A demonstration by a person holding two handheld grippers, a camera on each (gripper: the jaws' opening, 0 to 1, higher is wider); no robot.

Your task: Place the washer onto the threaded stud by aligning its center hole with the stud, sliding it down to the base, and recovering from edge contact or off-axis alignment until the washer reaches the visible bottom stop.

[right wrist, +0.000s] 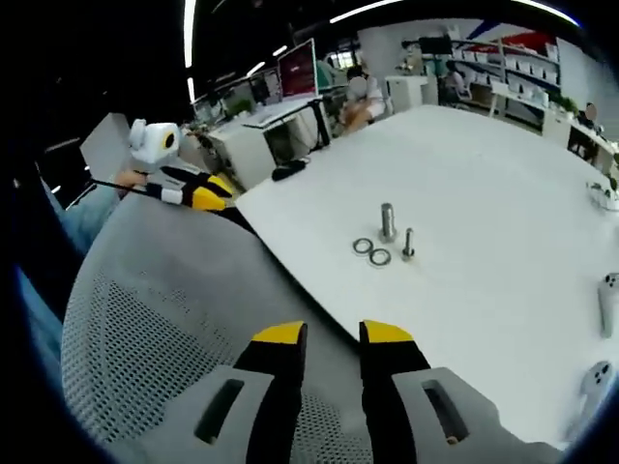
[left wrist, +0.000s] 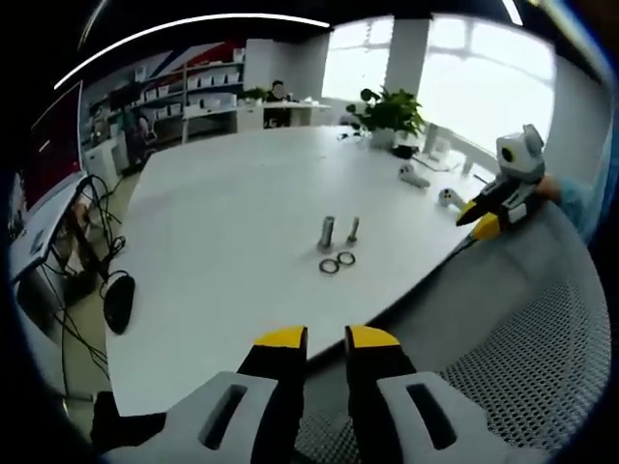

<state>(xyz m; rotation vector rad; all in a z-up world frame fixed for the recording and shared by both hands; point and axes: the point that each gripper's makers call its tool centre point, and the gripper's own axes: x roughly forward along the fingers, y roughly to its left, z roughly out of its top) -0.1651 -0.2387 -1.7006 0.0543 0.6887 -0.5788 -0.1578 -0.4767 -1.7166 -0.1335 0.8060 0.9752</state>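
Two upright threaded studs stand mid-table: a thicker one (left wrist: 327, 232) (right wrist: 388, 221) and a thinner one (left wrist: 353, 230) (right wrist: 408, 243). Two metal washers (left wrist: 330, 266) (left wrist: 346, 258) lie flat on the white table (left wrist: 222, 242) just in front of them, also seen as washers (right wrist: 363, 246) (right wrist: 380, 257) in the right gripper view. My left gripper (left wrist: 327, 335) hovers over a chair back short of the table edge, jaws slightly apart and empty. My right gripper (right wrist: 334, 333) does the same from the other side, also empty. Each gripper appears in the other's view: the right gripper (left wrist: 481, 220), the left gripper (right wrist: 208, 198).
A grey mesh chair back (left wrist: 527, 358) (right wrist: 145, 319) lies between both grippers and the table edge. White controllers (left wrist: 411, 176) (right wrist: 607, 302) and a potted plant (left wrist: 389, 111) sit at the table's far side. Desks, a monitor (right wrist: 298, 70) and shelves stand beyond.
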